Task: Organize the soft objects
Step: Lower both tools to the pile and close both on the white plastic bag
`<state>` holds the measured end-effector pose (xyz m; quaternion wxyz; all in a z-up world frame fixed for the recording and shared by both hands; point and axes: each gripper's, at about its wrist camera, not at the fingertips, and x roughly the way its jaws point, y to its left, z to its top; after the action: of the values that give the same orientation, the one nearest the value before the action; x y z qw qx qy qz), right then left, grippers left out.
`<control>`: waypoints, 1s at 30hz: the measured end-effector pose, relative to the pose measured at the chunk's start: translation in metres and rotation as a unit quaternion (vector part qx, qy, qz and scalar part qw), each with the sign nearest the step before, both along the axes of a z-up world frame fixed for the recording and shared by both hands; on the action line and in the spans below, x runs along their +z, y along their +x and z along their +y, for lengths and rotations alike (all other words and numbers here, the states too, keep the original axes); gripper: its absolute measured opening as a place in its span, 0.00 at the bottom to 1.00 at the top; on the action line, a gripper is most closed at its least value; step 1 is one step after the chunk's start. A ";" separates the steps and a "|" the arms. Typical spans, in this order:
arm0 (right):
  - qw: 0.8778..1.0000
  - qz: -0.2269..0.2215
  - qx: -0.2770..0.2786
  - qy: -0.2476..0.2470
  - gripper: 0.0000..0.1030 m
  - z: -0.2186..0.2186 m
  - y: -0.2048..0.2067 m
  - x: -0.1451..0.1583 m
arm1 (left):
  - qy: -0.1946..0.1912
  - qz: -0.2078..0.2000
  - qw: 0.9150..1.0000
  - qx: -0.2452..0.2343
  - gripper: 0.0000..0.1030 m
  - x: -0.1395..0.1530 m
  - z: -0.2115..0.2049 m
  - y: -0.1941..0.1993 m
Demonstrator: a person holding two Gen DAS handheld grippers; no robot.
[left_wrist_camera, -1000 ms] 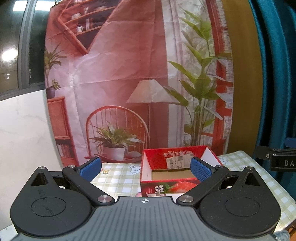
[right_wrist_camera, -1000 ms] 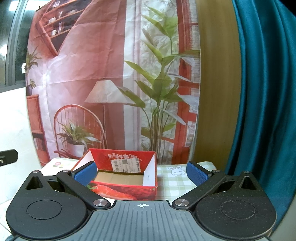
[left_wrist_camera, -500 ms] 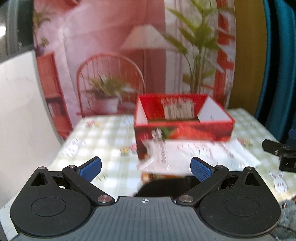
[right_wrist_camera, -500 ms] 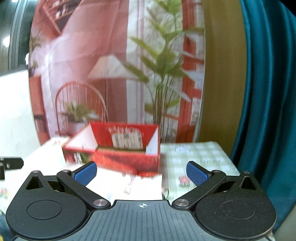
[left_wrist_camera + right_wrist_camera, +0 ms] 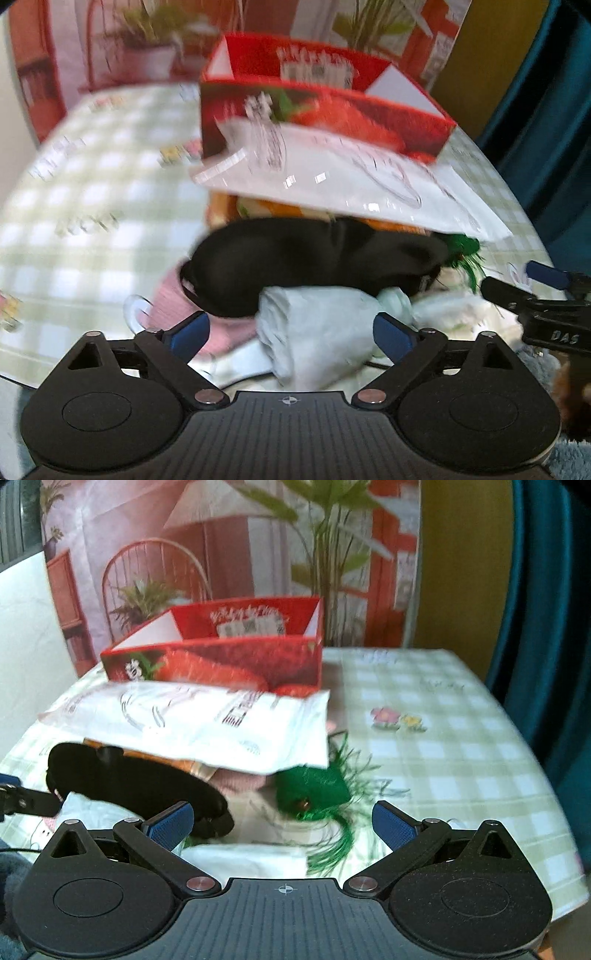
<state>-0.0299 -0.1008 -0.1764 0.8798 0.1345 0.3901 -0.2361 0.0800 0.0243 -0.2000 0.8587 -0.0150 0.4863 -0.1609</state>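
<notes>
Pale grey rolled cloth bundle, light and squashy by the look of it, lies at the near edge of the heap on the green-checked tabletop, between the left tongs as they narrow, pads not yet pressing. Best pinched across its thick middle. Right tongs gape, empty, over a green feathery tuft beside a black padded fabric piece.

Right gripper jaws apart above blurry green item.
</notes>
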 end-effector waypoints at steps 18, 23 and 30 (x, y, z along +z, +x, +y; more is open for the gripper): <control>0.994 0.042 0.008 0.100 0.65 -0.015 0.006 -0.041 | -0.106 0.073 0.991 -0.019 0.43 -0.043 0.005 0.015; 0.994 0.047 0.018 0.101 0.62 -0.013 0.009 -0.045 | -0.103 0.072 0.992 -0.021 0.27 -0.043 0.001 0.018; 0.991 0.042 -0.003 0.127 0.60 -0.023 0.006 -0.050 | -0.113 0.069 0.991 -0.016 0.20 -0.043 0.004 0.018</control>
<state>-0.0244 -0.1242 -0.2267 0.8379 0.2360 0.4529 -0.1928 0.0982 0.0288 -0.2431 0.8134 -0.1154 0.5232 -0.2267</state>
